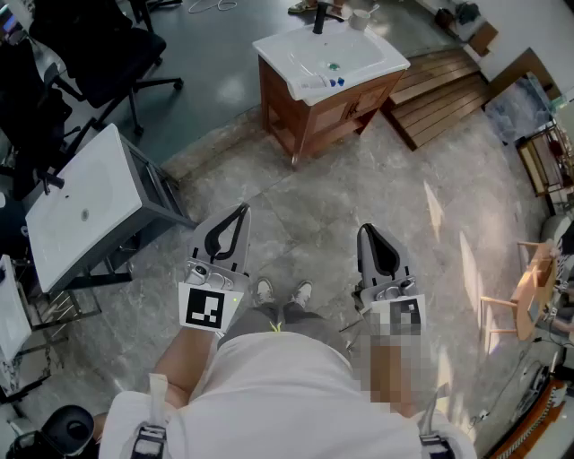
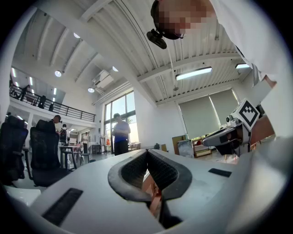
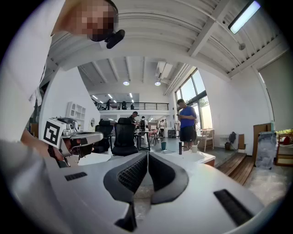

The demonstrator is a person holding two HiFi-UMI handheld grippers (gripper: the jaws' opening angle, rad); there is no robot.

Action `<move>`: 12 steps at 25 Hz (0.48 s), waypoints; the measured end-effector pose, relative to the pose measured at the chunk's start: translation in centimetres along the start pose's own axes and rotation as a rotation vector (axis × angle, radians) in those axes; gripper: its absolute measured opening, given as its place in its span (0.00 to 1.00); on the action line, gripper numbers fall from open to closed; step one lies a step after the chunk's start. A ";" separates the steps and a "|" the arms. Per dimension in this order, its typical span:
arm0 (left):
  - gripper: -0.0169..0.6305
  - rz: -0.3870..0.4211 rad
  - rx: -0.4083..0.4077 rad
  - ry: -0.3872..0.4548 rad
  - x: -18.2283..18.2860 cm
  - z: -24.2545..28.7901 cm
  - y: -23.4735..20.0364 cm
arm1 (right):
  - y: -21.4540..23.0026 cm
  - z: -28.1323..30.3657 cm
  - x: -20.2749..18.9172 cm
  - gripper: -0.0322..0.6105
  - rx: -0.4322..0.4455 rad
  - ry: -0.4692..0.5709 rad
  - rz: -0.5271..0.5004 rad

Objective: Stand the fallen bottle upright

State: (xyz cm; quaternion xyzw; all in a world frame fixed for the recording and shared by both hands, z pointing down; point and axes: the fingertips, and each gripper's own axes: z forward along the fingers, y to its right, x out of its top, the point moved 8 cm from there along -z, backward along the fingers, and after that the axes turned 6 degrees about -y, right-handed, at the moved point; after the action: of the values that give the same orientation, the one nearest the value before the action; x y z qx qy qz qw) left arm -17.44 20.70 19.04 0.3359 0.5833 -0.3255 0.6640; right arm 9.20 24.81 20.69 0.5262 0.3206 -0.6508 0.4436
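A white washbasin on a wooden cabinet (image 1: 309,112) stands ahead on the stone floor. On its front rim lies a small white thing with a blue end (image 1: 325,82), likely the fallen bottle. A black upright piece (image 1: 320,16) and a white cup (image 1: 360,18) stand at its back. My left gripper (image 1: 242,209) and right gripper (image 1: 365,229) are held low in front of the person's body, well short of the basin, both shut and empty. The left gripper (image 2: 147,151) shows jaw tips meeting. So does the right gripper (image 3: 148,153), which faces the basin (image 3: 194,156).
A second white basin on a grey stand (image 1: 81,206) is close at the left, with black office chairs (image 1: 99,45) behind it. Wooden platforms (image 1: 439,90) lie beyond the cabinet at right. A wooden stool (image 1: 527,291) stands at the right. A person in blue (image 3: 187,121) stands far off.
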 end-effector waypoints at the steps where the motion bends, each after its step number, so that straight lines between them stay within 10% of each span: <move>1: 0.05 0.006 -0.002 -0.002 -0.1 0.1 0.1 | 0.0 0.0 0.1 0.11 0.001 0.002 -0.001; 12: 0.05 0.022 -0.007 -0.014 0.2 1.1 1.3 | 1.5 0.2 0.3 0.11 0.022 0.023 0.022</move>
State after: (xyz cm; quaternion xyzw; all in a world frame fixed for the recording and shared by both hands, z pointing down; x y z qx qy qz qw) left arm -15.72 20.56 19.06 0.3377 0.5762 -0.3184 0.6728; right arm 10.51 23.94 20.50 0.5420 0.3128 -0.6431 0.4413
